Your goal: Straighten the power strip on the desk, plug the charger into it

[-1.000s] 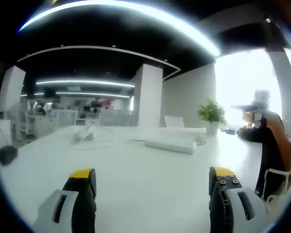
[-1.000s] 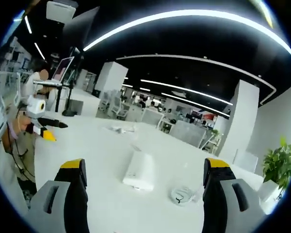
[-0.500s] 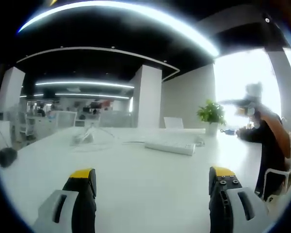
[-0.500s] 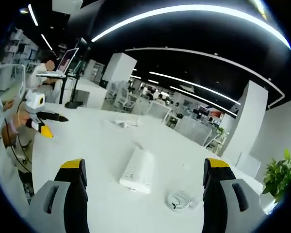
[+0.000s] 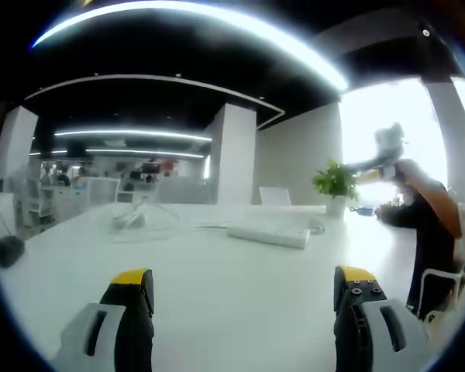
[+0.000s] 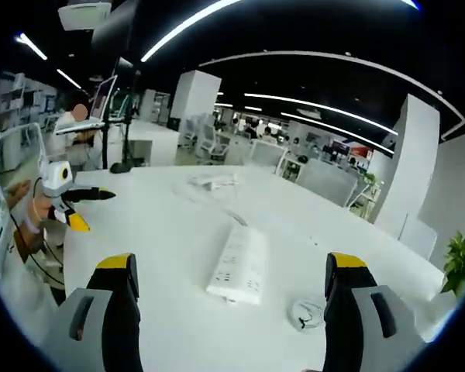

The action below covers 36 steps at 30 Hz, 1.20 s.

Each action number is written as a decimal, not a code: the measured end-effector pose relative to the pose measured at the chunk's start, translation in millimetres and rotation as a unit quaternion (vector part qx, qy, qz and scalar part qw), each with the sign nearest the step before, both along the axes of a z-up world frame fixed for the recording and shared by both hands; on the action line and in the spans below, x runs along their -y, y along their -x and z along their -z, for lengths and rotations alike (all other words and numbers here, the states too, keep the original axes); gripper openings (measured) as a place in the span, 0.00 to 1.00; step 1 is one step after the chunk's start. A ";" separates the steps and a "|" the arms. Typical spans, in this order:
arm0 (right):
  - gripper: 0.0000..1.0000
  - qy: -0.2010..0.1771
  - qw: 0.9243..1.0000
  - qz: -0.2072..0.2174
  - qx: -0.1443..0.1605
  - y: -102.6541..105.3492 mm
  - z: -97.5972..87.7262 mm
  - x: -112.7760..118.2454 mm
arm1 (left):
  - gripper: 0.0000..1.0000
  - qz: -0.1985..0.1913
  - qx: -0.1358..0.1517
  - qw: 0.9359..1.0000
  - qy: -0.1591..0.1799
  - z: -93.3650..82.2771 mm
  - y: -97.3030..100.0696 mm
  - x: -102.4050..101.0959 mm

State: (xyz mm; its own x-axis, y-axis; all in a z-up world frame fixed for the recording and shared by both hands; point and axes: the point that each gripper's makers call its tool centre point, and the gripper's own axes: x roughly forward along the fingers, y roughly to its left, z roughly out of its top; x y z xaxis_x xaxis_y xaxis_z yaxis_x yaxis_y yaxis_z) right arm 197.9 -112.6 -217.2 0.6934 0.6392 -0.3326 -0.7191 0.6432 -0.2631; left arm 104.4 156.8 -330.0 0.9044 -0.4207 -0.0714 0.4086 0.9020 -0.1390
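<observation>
A white power strip (image 5: 269, 235) lies askew on the white desk (image 5: 217, 294), well ahead of my left gripper (image 5: 243, 279), which stands open and holds nothing. In the right gripper view the power strip (image 6: 239, 263) shows its socket face, ahead of my open right gripper (image 6: 231, 267). A small coil of white cable (image 6: 306, 312) lies just right of the strip, seen as a small lump (image 5: 316, 226) behind it in the left gripper view. Farther off lies a white item with loose cable (image 6: 209, 182), also seen at the desk's far left (image 5: 132, 219); which is the charger I cannot tell.
A person (image 5: 430, 225) stands at the desk's right end, holding the right gripper (image 5: 387, 143) raised. The left gripper (image 6: 66, 194) shows at the desk's left edge. A potted plant (image 5: 335, 182) stands behind the strip. A dark object (image 5: 12, 249) sits at the far left.
The right gripper has risen and tipped down, so the strip's socket face now shows. In the left gripper view the person's hand with the right gripper has lifted. The left gripper has barely moved.
</observation>
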 end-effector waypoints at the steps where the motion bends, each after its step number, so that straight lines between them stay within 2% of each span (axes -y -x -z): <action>1: 1.00 0.000 1.000 -0.003 -0.004 -0.5 1.2 -1.9 | 0.99 0.000 0.000 1.000 0.000 0.3 0.1 0.0; 14: 1.00 -0.021 0.998 0.001 -0.062 -11.7 11.7 -12.9 | 0.99 0.001 0.001 1.000 0.000 -0.5 1.9 -0.2; 17: 1.00 -0.011 0.996 0.012 -0.091 -14.1 22.2 -11.4 | 0.99 0.000 0.001 1.000 0.002 0.1 1.9 -0.3; 23: 1.00 0.003 0.992 0.031 -0.125 -22.4 36.9 -8.9 | 0.99 0.002 0.001 1.000 0.003 0.3 1.9 0.8; 33: 1.00 0.004 0.987 0.055 -0.149 -42.8 51.7 -11.1 | 0.99 0.001 0.001 1.000 0.003 0.5 1.7 0.4; 36: 1.00 -0.005 0.984 0.056 -0.167 -46.8 56.5 -14.6 | 0.99 0.001 0.000 1.000 0.003 0.8 1.7 0.7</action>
State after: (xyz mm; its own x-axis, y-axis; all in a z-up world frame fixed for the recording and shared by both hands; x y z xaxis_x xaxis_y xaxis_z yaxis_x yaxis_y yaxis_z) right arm 244.7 -98.0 -273.8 0.6118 0.5697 -0.5488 -0.6895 0.7241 -0.0170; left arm 102.7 156.1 -330.8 0.9033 -0.4234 -0.0688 0.4109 0.9002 -0.1446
